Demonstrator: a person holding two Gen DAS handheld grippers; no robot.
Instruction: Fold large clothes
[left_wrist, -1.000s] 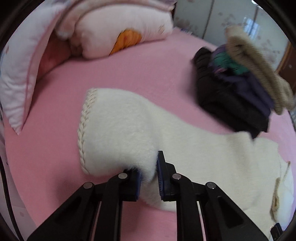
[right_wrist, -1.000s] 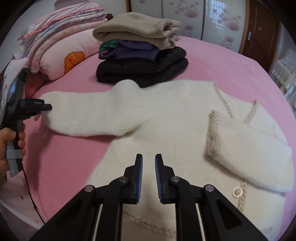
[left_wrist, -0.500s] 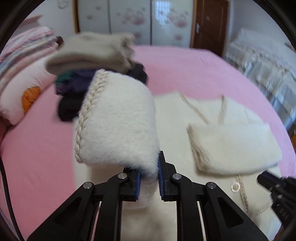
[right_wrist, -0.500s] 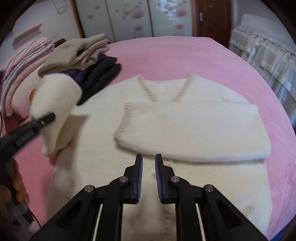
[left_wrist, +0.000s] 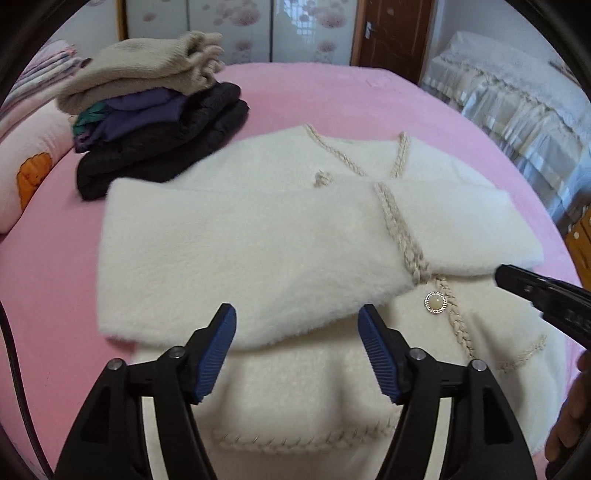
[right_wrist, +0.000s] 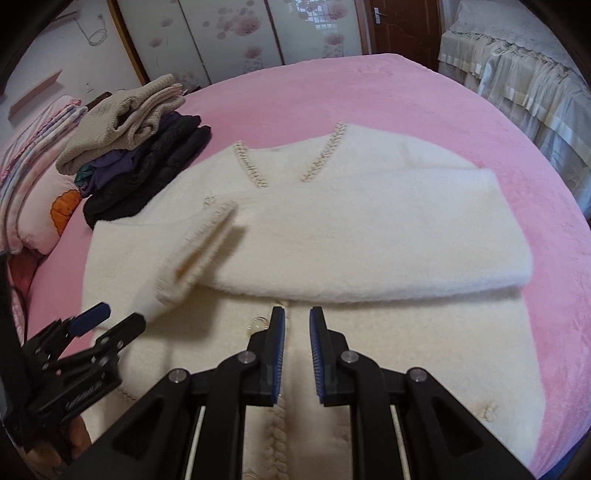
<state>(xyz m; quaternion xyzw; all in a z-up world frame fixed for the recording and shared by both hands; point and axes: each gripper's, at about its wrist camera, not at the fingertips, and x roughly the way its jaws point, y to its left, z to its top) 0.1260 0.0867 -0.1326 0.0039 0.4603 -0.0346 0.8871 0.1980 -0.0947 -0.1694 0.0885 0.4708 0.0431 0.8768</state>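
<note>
Left wrist view: the left tongs (left_wrist: 297, 341) are spreading, nothing pinched; the fluffy cream knit cardigan (left_wrist: 295, 236) lies just ahead on the pink bed (left_wrist: 332, 92), both sleeves folded across.

Right wrist view: the right tongs (right_wrist: 296, 345), nearly pressed together and empty, hover above its unfolded hem.

Sleeve cuff (right_wrist: 195, 254) motion-blurred.

We are in a home bedroom: a bed (left_wrist: 332, 92) under a pink blanket fills the scene, pillows (left_wrist: 26, 166) lie at its far left, a floral sliding wardrobe (right_wrist: 229, 33) and a wooden door (left_wrist: 391, 33) stand beyond, and a lace-draped bed (left_wrist: 517, 110) is on the right.
</note>
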